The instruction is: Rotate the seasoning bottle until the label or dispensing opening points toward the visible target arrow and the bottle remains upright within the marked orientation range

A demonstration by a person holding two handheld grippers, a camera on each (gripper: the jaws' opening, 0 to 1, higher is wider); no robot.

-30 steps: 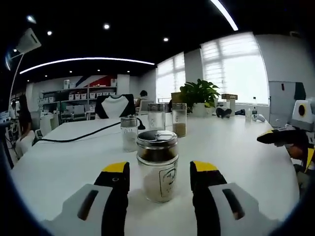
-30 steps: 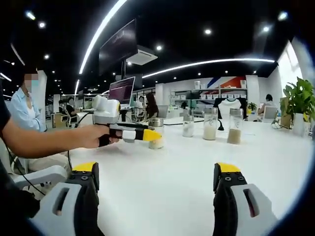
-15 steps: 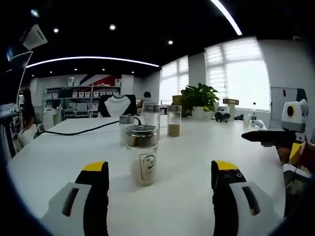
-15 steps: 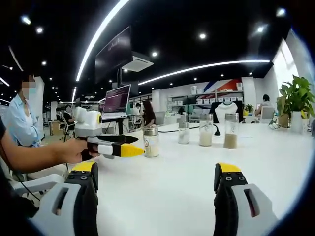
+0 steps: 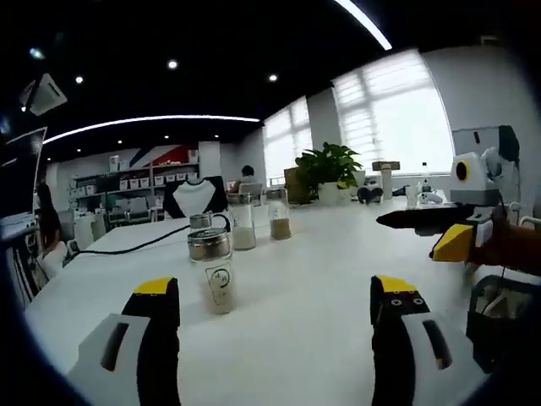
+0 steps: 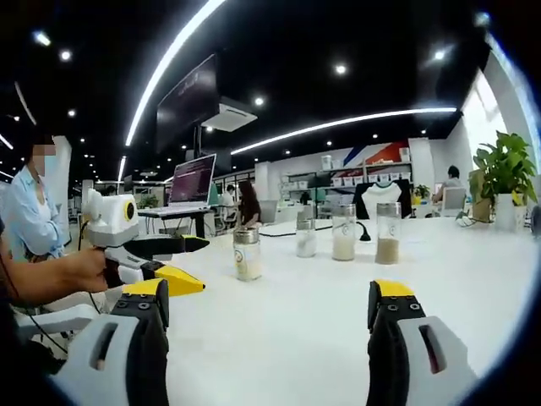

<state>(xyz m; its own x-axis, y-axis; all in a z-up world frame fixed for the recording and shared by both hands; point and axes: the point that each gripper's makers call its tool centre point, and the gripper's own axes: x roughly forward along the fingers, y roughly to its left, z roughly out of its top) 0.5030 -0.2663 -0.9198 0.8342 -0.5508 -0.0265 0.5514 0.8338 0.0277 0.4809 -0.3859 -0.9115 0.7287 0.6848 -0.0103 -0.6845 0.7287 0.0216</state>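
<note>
Here the seasoning bottle (image 5: 212, 273) stands upright on the white bench (image 5: 321, 288), free of both tools. My left tool (image 5: 275, 296) and right tool (image 6: 270, 300) are spread wide, empty. I'd grip low, twisting without tipping; no arrow shows.

A large open office with a black ceiling (image 5: 211, 34), small round spotlights and long curved light strips (image 6: 338, 123). Tall windows with pale blinds (image 5: 389, 118) brighten one wall, and a leafy potted plant (image 5: 325, 165) stands before them. A broad white desk (image 6: 287, 313) fills the foreground. Shelves of white boxes (image 5: 139, 182) line the far wall, under a red and blue stripe. A dark screen (image 6: 186, 101) hangs from the ceiling.
</note>
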